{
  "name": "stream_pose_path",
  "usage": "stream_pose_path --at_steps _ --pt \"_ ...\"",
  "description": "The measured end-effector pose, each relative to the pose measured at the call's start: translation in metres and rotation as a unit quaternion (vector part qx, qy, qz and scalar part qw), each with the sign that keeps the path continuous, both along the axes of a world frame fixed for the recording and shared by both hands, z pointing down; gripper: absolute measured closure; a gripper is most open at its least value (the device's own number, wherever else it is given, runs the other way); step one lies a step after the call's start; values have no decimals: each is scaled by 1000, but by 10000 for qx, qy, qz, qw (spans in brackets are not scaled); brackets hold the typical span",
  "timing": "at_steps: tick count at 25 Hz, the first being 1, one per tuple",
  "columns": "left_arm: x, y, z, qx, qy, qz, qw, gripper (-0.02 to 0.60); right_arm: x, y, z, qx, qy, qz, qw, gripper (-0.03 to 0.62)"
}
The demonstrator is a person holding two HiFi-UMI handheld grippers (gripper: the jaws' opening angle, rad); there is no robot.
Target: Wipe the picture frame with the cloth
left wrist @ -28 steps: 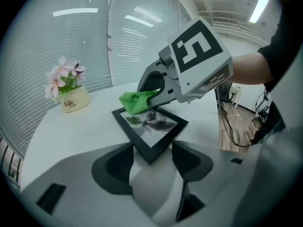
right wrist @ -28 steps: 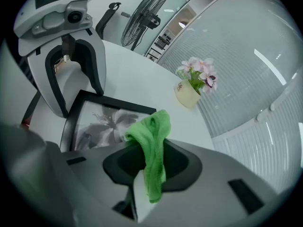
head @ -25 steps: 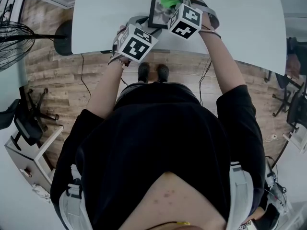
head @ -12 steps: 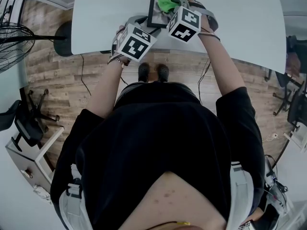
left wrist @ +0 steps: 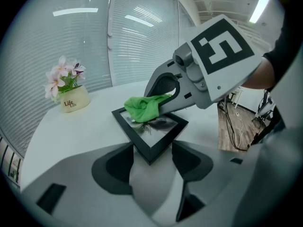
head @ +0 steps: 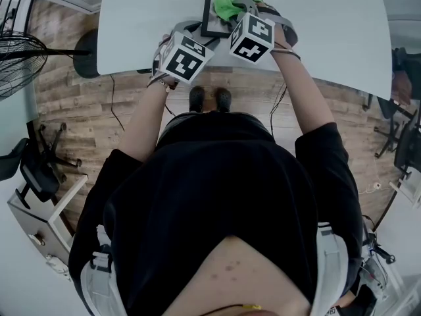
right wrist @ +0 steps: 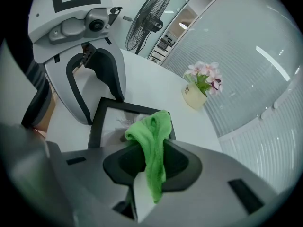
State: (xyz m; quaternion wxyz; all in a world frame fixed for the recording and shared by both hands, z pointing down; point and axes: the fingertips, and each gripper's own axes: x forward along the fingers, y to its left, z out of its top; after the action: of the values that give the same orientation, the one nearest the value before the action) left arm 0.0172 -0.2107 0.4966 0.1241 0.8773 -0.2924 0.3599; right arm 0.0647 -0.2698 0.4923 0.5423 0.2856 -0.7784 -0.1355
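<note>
Looking down on a white desk [head: 329, 18]: it is carrying everything, and the person is standing at its near edge.

Picture frame [left wrist: 152, 137]: black border, glazed, lying flat on the desk near that edge, directly ahead of both hands. In the left gripper view it is sitting corner-on, so its diagonal is running from the left jaws away toward the right gripper. It is looking close to square; I cannot tell which side is the long one.

Left gripper [left wrist: 152, 151]: the jaws are standing at middling width with the frame's near corner wedged between them, both pads appearing to touch the border. Judging this as a pinning grip that is steadying the frame.

Right gripper [right wrist: 150, 161]: the jaws are pinching the green cloth [right wrist: 152, 129], which is bunching out in front of them and resting on the glass near the frame's far side.

Flower pot [left wrist: 73, 100]: standing well apart, farther back on the desk.

Judgement: wiping is under way. The right hand is the working one, with the cloth already on the glass. The bare glass is lying between the cloth and the pinned corner, so the coming stroke is likely running back toward the left jaws. Risk: the cloth or right jaws bumping the left gripper near that corner.
</note>
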Motion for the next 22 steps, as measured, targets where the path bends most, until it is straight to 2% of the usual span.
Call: stream_pose_path --at_steps 22 --pt "0 -1 0 -3 4 2 10000 314 -7 25 1 -168 -48 -98 9998 499"
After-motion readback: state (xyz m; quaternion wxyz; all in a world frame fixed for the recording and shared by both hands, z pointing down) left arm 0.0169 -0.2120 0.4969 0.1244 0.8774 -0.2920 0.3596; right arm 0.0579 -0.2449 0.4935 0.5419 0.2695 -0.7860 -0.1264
